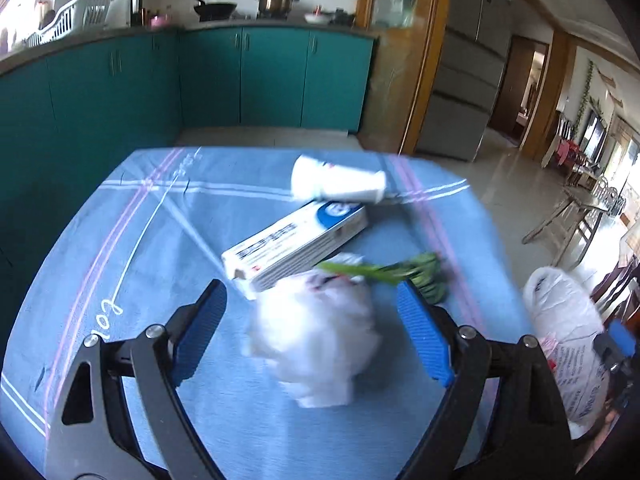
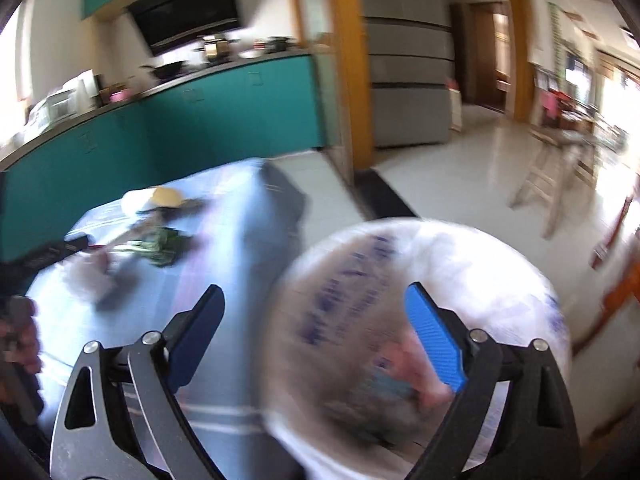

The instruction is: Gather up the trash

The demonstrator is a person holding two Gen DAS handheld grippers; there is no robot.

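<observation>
In the left wrist view a crumpled white tissue (image 1: pixel 316 336) lies on the blue tablecloth (image 1: pixel 140 240) between the open blue pads of my left gripper (image 1: pixel 312 312). Beyond it lie a long white and blue carton (image 1: pixel 296 244), a tipped white paper cup (image 1: pixel 340 180) and green vegetable scraps (image 1: pixel 400 272). A white plastic bag (image 1: pixel 568 332) hangs at the table's right edge. In the blurred right wrist view my right gripper (image 2: pixel 316 320) is wide open, and the printed white plastic bag (image 2: pixel 372 320) bulges around its right finger (image 2: pixel 434 340). The scraps (image 2: pixel 160 246) show far left.
Teal kitchen cabinets (image 1: pixel 200 76) stand beyond the table, with pots on the counter. A wooden door frame (image 1: pixel 424 60) and a grey fridge (image 1: pixel 468 60) are to the right. Pale floor tiles (image 2: pixel 460 168) and a wooden stool (image 2: pixel 548 168) lie off the table's right side.
</observation>
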